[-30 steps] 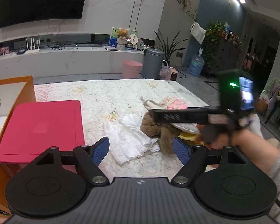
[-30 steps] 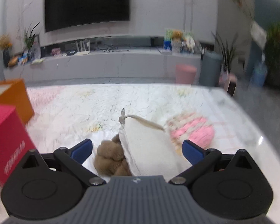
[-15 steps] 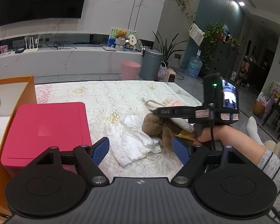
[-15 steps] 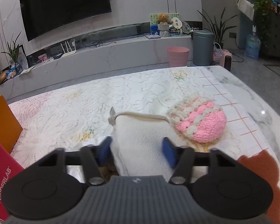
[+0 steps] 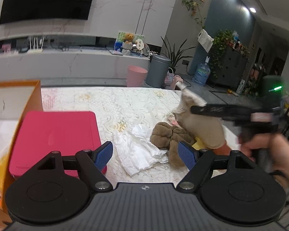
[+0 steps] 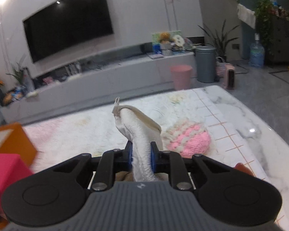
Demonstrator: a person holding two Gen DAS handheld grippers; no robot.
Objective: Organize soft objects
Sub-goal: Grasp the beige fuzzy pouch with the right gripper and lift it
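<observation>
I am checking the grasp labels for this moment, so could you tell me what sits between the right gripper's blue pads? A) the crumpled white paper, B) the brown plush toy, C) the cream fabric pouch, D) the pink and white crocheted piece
C: in the right wrist view the right gripper is closing, its pads pinching the cream fabric pouch, while the pink and white crocheted piece lies apart on the table.

In the left wrist view the right gripper [image 5: 194, 109] and the hand [image 5: 267, 146] holding it are smeared by motion blur, so its 2 fingers cannot be told apart. The orange box [image 5: 19, 100] is cut off by the left edge. A yellow thing [image 5: 199, 144] shows only a sliver under the brown plush toy [image 5: 167, 134] and the beige cloth pouch [image 5: 202, 127], unidentifiable. In the right wrist view the pouch's lower end is hidden behind the gripper body.
</observation>
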